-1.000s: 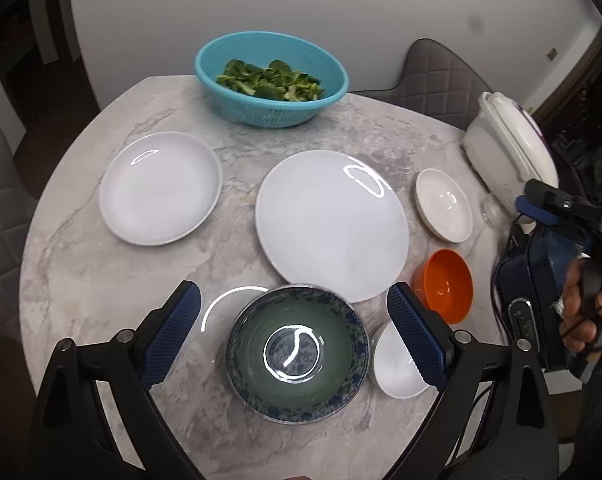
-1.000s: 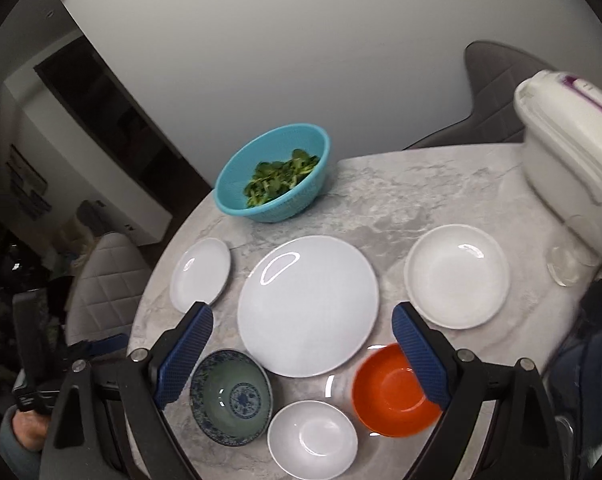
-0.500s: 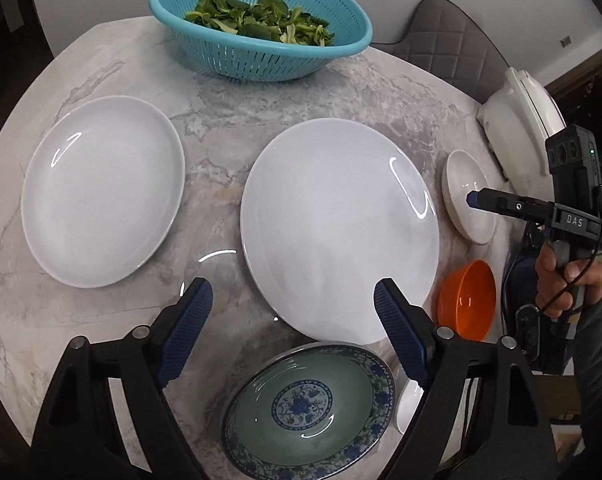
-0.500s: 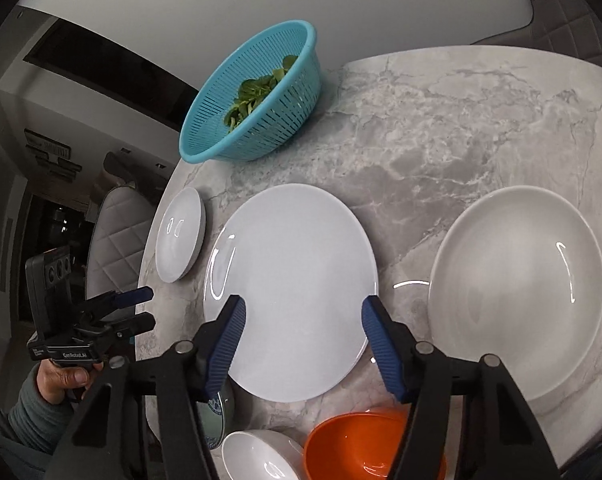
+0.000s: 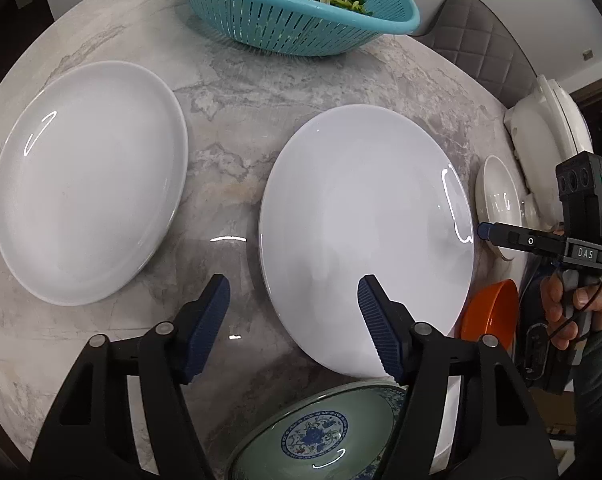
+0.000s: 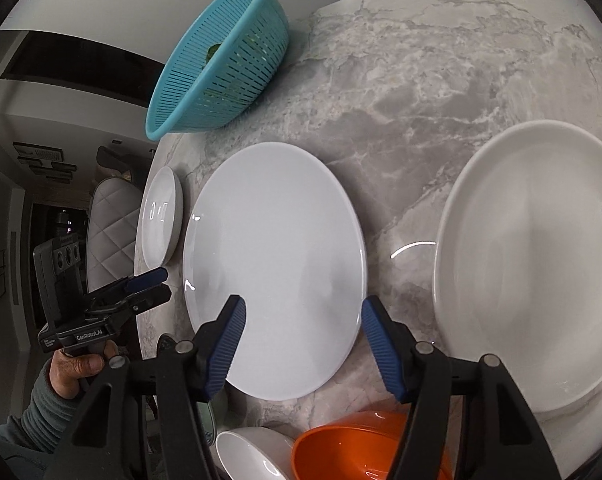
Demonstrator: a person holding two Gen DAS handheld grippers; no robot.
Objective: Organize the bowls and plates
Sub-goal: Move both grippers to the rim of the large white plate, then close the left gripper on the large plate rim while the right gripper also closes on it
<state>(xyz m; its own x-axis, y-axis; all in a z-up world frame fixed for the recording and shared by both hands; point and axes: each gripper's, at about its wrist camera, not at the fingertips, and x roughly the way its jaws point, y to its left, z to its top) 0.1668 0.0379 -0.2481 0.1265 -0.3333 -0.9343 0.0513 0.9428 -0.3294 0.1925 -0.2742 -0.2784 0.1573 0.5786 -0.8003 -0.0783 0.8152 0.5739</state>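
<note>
Straddling opposite edges of the large flat white plate [image 5: 365, 232], both claws stand spread and empty.

Item 1, left gripper [image 5: 293, 312]: jaws wide apart, nothing between them; the plate's left rim runs up through the gap, its right finger over the plate face, left finger over bare marble table [image 5: 229, 128].

Item 2, right gripper [image 6: 301, 332]: jaws likewise parted, holding nothing; the plate's near right rim lies between the fingers.

Item 3, medium white plate [image 5: 89, 180]: ahead and left of the left claw, apart from the large plate.

Item 4, shallow white dish [image 6: 533, 264]: ahead and right of the right claw, near but not touching the large plate.

Item 5, blue-patterned green bowl [image 5: 317, 436]: directly below the left claw.

Item 6, orange bowl [image 6: 365, 448] and small white bowl [image 6: 253, 452]: beneath the right claw, close to each other; whether they touch cannot be told.

Item 7, teal colander of greens [image 5: 293, 4]: far ahead, beyond all plates.

Hazards, as judged: a flat glazed rim offers little purchase, so a pinch from one side may slip or tip the plate; uneven lifting by the two claws could tilt it onto the orange bowl; sliding it sideways risks knocking either neighbouring dish.
</note>
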